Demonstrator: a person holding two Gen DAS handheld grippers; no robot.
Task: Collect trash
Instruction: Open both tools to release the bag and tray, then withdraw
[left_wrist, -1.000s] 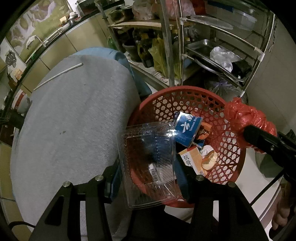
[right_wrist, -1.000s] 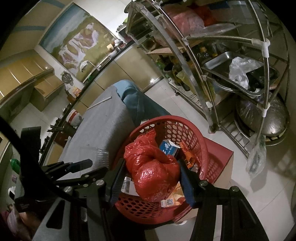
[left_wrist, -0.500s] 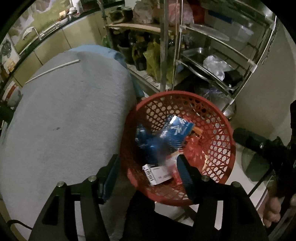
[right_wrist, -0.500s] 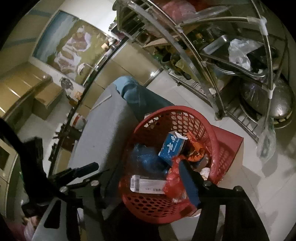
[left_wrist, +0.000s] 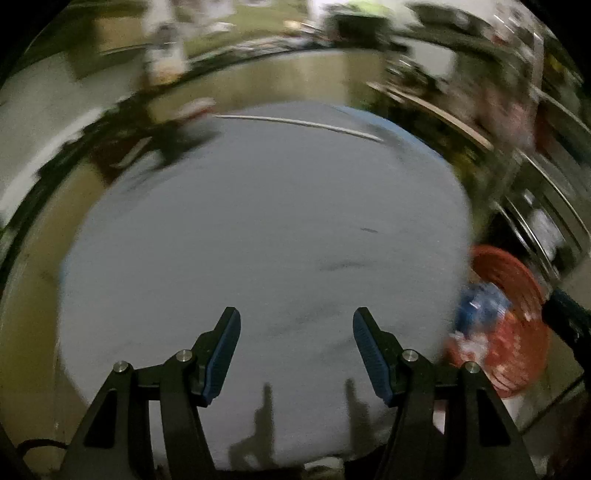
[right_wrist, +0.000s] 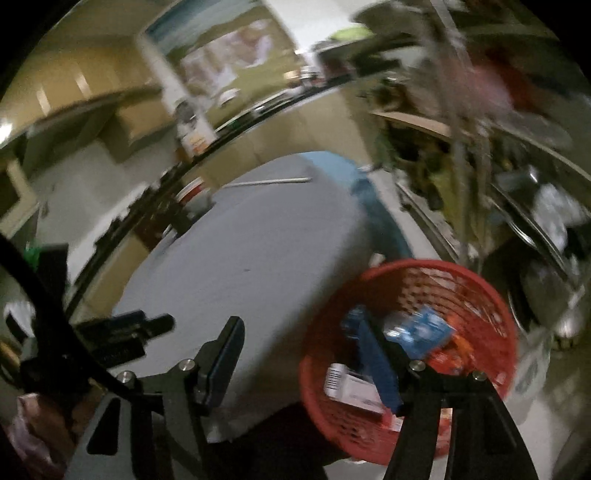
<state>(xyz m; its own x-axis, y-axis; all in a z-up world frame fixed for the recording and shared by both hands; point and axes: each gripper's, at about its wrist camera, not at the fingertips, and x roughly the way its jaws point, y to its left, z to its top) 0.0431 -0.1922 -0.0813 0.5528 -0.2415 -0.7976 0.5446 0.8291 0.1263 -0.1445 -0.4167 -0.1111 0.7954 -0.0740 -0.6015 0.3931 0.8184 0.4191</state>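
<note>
At the bottom of the left wrist view, our left gripper (left_wrist: 296, 354) has its blue fingers (left_wrist: 221, 354) apart with nothing between them. They have just been opening, because the trash is let go. Under them we see only the bare gray table (left_wrist: 258, 221), with a thin white stick (left_wrist: 295, 122) near its far edge at the top. The red basket (left_wrist: 517, 295) sits low at the right edge, beside the table, so things drop in easily. In the right wrist view, our right gripper (right_wrist: 306, 362) also stands open and empty, its jaws having just opened. The basket (right_wrist: 487, 295) at lower right holds the trash (right_wrist: 424, 332): a blue box and white packets.
</note>
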